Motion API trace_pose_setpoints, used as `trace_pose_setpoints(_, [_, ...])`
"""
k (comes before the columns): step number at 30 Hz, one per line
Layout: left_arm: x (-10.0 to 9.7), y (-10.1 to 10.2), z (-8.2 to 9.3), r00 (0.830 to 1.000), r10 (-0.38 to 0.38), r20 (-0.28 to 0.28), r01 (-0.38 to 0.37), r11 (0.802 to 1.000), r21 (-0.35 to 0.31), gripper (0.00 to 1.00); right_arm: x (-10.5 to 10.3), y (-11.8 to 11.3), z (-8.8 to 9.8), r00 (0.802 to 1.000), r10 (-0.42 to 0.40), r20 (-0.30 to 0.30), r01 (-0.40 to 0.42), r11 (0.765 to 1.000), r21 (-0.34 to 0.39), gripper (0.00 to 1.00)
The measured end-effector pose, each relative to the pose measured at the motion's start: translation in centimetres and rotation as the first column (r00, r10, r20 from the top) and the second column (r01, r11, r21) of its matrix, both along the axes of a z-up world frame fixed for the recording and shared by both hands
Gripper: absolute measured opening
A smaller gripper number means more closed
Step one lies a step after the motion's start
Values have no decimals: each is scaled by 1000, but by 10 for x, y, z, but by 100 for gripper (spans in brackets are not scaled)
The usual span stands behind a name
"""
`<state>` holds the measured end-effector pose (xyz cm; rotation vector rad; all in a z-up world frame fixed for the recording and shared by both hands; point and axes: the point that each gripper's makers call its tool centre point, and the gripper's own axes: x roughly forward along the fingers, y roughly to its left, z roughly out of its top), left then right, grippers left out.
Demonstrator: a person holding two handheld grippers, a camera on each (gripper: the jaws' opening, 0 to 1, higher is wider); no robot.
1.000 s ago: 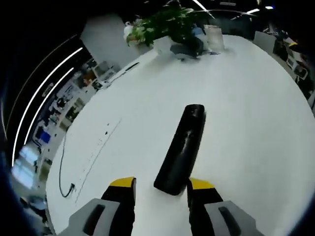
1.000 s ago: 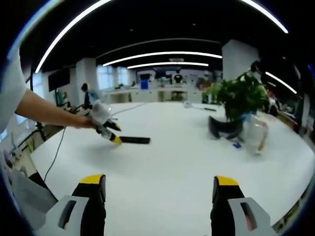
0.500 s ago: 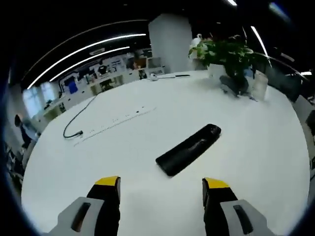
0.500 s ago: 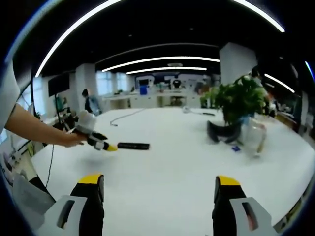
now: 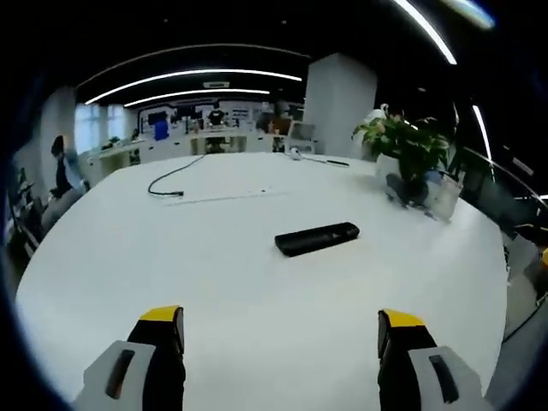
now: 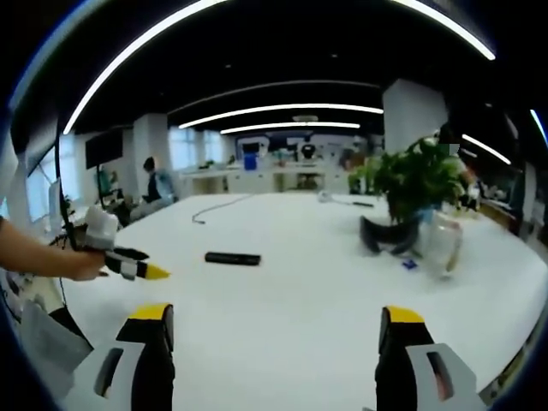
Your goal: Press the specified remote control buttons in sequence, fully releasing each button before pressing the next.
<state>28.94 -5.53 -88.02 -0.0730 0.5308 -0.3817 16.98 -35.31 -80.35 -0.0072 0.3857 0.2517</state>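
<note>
**Both grippers apart above the table, remote lying free**

In the left gripper view, the left gripper [image 5: 280,330] has its yellow-tipped jaws set wide apart with nothing between them, only bare white table [image 5: 128,248] below. Ahead of the jaws, well apart from them, the black remote [image 5: 317,239] lies flat on the table, its long side running across the view. Beyond it a dark cable [image 5: 168,181] trails over the tabletop, and to the right stand a potted plant [image 5: 402,145] and a clear container [image 5: 445,197] near the table's edge.

In the right gripper view, the right gripper [image 6: 276,330] likewise holds its jaws wide open and empty. The remote [image 6: 233,258] lies farther out, left of centre. At the left, a hand [image 6: 73,264] holds the left gripper [image 6: 141,269], its yellow tips pointing toward the remote but clear of it. The plant [image 6: 415,181] sits at the right.
</note>
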Motion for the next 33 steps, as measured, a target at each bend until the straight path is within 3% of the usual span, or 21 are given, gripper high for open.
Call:
trace_pose_setpoints(11, [-63,5,34,999,34,31,-31,996,-79,96,-1,-6,6,999,-29,23,28,999,28,99])
trace_pose_setpoints(13, [-74,8,42,997,30,64,-27,999,-40,96,-1,-7,5,999,-32,21,31,999,29,99])
trace_pose_setpoints(16, [-92,7,46,998,7,60,-7,1000,3,98,-2,-6,5,999,-27,21,27,999,30,99])
trace_pose_setpoints(21, [-115,10,64,991,50,127,-53,998,17,98,-3,-1,5,1000,-12,18,12,1000,12,99])
trace_pose_setpoints(24, [-124,20,70,981,56,186,-79,990,119,97,-5,-3,9,999,-25,41,25,1000,-4,99])
trace_pose_setpoints(26, [-128,22,70,978,48,205,-81,985,153,96,-4,-4,8,999,-31,37,31,1000,-4,99])
trace_pose_setpoints(29, [-133,26,67,977,73,200,-105,982,158,96,-5,-5,7,999,-33,23,33,999,11,99])
trace_pose_setpoints(31, [-135,27,69,969,124,213,-148,984,103,96,-7,-6,9,999,-38,37,38,999,-1,99])
trace_pose_setpoints(33, [-138,31,73,960,153,233,-180,979,99,93,-8,-9,5,998,-45,31,46,999,-13,99])
